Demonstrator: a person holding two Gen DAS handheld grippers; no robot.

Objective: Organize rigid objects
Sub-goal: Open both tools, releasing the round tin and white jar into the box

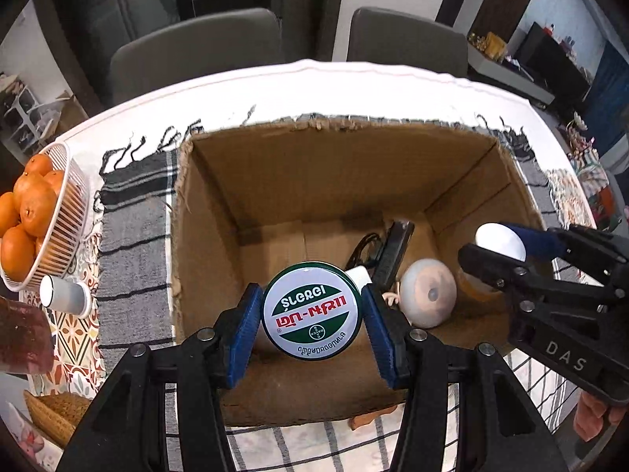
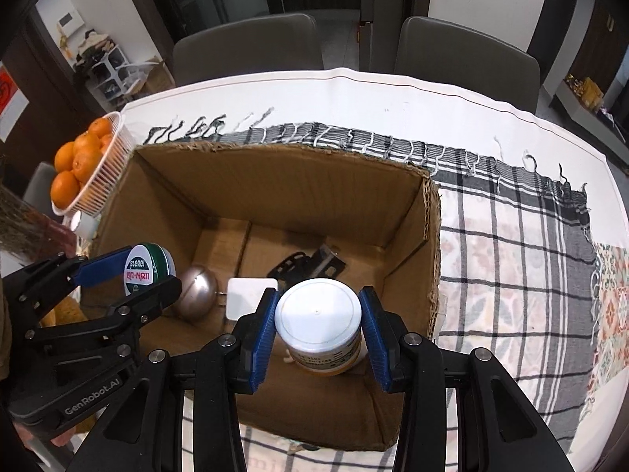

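My left gripper (image 1: 312, 312) is shut on a round green and white tin (image 1: 312, 310), held above the near left part of an open cardboard box (image 1: 314, 165). My right gripper (image 2: 317, 324) is shut on a white-lidded jar with an orange body (image 2: 318, 324), held over the box's (image 2: 275, 181) near right part. Each gripper shows in the other view: the right gripper with the jar (image 1: 501, 246), the left gripper with the tin (image 2: 147, 269). In the box lie a round metal object (image 2: 196, 293), a white flat block (image 2: 249, 301) and a black item (image 2: 310, 263).
A white basket of oranges (image 1: 29, 212) stands left of the box, with a small white cup (image 1: 65, 293) on its side beside it. A checked cloth (image 2: 511, 236) covers the table. Two grey chairs (image 2: 468, 59) stand behind the far edge. A wicker item (image 1: 55, 409) lies near left.
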